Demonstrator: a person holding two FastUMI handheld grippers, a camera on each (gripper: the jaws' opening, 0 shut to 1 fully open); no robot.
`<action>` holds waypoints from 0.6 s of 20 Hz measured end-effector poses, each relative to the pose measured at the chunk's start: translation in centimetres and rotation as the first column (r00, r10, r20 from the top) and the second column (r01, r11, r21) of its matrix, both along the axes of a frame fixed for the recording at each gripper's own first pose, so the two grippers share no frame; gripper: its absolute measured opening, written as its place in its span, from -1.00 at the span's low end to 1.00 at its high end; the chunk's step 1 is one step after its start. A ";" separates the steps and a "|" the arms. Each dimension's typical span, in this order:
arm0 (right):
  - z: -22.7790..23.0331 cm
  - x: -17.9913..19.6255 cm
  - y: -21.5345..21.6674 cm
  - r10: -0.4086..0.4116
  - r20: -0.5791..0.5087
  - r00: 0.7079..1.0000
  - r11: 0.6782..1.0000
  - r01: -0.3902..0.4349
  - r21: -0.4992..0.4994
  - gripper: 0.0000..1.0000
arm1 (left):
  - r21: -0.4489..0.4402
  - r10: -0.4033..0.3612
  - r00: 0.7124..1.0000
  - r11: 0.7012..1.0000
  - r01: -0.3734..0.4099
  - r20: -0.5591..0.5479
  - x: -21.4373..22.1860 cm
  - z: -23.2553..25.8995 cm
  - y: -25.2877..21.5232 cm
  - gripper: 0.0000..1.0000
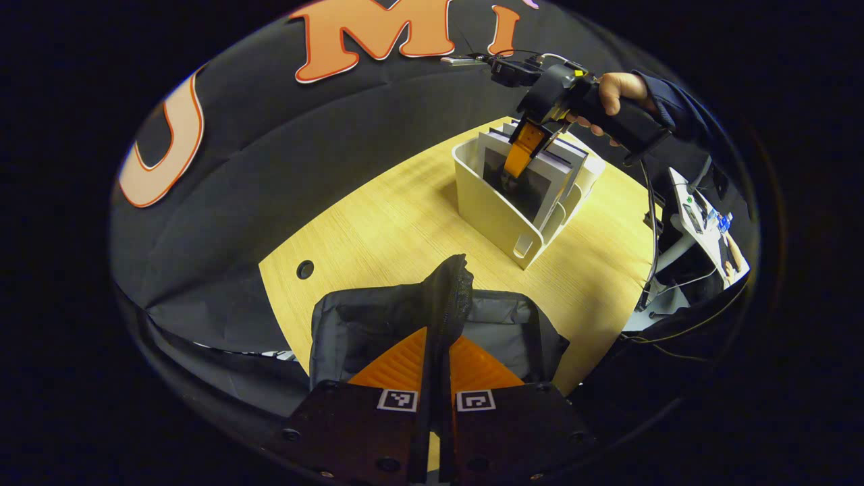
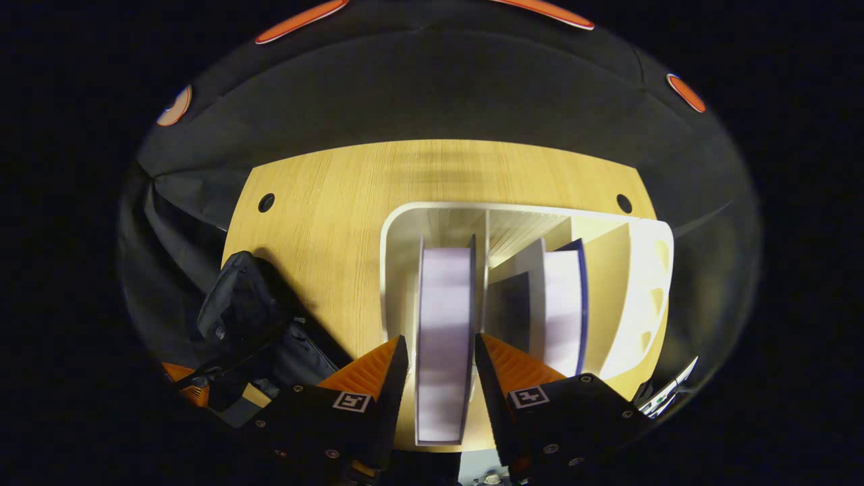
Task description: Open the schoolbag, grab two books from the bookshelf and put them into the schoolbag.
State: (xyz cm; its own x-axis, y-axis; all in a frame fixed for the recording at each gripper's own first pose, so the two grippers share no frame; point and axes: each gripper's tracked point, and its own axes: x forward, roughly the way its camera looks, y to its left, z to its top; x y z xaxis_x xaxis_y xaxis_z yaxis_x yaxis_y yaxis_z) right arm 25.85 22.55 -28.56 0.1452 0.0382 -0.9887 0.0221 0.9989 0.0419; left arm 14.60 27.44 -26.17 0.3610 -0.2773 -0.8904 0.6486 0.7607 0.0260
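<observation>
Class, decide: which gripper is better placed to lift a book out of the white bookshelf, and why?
The right gripper: its fingers straddle an upright pale-edged book in the white plastic bookshelf. The left gripper is shut on the black fabric schoolbag's flap, holding it up.

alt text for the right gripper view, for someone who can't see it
The right tongs straddle the top edge of a book standing upright in a white bookshelf on a wooden table; whether the fingers press on it is unclear. A second book leans in the next compartment. At lower left the dark schoolbag sits on the table.
</observation>
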 end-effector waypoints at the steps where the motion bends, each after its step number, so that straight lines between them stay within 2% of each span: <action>1: -0.4 -0.1 0.0 -0.004 -0.015 1.000 1.000 0.004 -0.015 0.17 | -0.001 0.006 1.000 1.000 -0.006 -0.006 -0.1 -0.1 0.0 -0.86; 3: -1.2 -0.4 -0.5 -0.007 -0.036 0.999 0.999 0.006 -0.047 0.13 | -0.006 0.004 1.000 1.000 -0.004 -0.012 -0.1 -0.4 -0.2 -0.86; 4: -0.6 -0.5 -0.3 -0.025 -0.048 0.999 0.999 0.023 -0.033 -0.03 | -0.007 0.003 1.000 1.000 -0.003 -0.015 0.0 -0.4 -0.4 -0.86; 6: -0.7 -1.0 -0.6 -0.048 -0.059 0.997 0.998 0.046 -0.033 -0.21 | -0.006 0.005 1.000 1.000 -0.005 -0.020 0.1 -0.7 -0.4 -0.86; 12: 5.3 -2.5 -0.4 -0.074 0.002 0.997 0.995 0.074 0.062 -0.23 | 0.001 -0.022 1.000 1.000 0.022 -0.019 0.1 -0.9 -0.5 -0.86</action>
